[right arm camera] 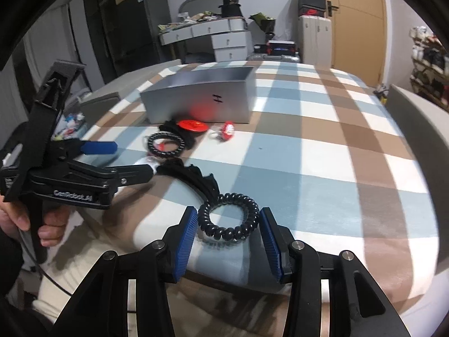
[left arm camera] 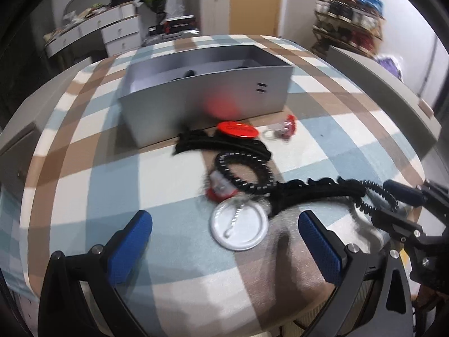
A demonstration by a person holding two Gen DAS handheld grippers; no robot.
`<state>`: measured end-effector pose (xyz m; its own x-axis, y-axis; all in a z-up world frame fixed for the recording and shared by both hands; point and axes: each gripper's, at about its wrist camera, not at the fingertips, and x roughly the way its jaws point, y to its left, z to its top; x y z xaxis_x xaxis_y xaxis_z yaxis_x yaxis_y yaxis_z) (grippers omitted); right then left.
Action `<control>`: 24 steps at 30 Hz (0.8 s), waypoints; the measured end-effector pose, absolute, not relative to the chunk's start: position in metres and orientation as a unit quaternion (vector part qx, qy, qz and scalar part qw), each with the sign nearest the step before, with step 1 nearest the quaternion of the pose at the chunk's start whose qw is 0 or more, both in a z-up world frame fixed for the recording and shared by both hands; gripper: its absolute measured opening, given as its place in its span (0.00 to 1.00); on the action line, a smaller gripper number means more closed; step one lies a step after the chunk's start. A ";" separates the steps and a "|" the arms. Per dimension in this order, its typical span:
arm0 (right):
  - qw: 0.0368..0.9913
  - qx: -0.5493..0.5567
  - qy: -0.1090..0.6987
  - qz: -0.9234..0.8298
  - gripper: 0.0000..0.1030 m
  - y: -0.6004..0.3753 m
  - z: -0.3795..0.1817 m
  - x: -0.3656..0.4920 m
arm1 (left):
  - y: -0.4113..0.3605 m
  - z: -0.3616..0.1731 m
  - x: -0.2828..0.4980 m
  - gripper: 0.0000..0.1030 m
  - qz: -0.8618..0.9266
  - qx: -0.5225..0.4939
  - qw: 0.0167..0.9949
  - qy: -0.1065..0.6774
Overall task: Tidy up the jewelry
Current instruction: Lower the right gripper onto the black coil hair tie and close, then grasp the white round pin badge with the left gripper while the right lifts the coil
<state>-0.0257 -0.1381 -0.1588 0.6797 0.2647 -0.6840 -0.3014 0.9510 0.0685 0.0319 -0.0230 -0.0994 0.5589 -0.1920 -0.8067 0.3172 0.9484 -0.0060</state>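
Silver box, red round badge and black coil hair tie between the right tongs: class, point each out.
silver box [right arm camera: 196,101], right wrist view, its front wall.
red round badge [right arm camera: 193,125], right wrist view, its face.
black coil hair tie [right arm camera: 228,231], right wrist view, its near coils.

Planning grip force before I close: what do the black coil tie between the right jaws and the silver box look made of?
Coil tie: glossy black spiral, likely springy plastic; the shine on each loop suggests it. Silver box: matte metallic-grey walls with crisp folded edges and a faint red reflection, probably coated cardboard, possibly thin metal.
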 end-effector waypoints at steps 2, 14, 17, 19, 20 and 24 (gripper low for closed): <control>0.918 -0.021 0.367 0.146 0.43 -0.141 -0.159 -0.027 | -0.025 -0.102 0.034 0.97 -0.150 0.078 0.875 0.453; 0.930 0.025 0.352 0.104 0.43 -0.172 -0.152 -0.028 | -0.019 -0.099 0.033 0.36 -0.161 0.070 0.873 0.456; 0.932 0.038 0.345 0.099 0.43 -0.178 -0.147 -0.026 | -0.018 -0.097 0.033 0.36 -0.165 0.063 0.873 0.454; 0.935 0.040 0.339 0.100 0.43 -0.178 -0.144 -0.026 | -0.018 -0.094 0.031 0.36 -0.164 0.064 0.877 0.447; 0.936 0.040 0.334 0.100 0.43 -0.177 -0.141 -0.025 | -0.018 -0.093 0.030 0.36 -0.164 0.064 0.878 0.445; 0.940 0.046 0.321 0.108 0.43 -0.174 -0.132 -0.022 | -0.016 -0.087 0.026 0.36 -0.167 0.066 0.882 0.436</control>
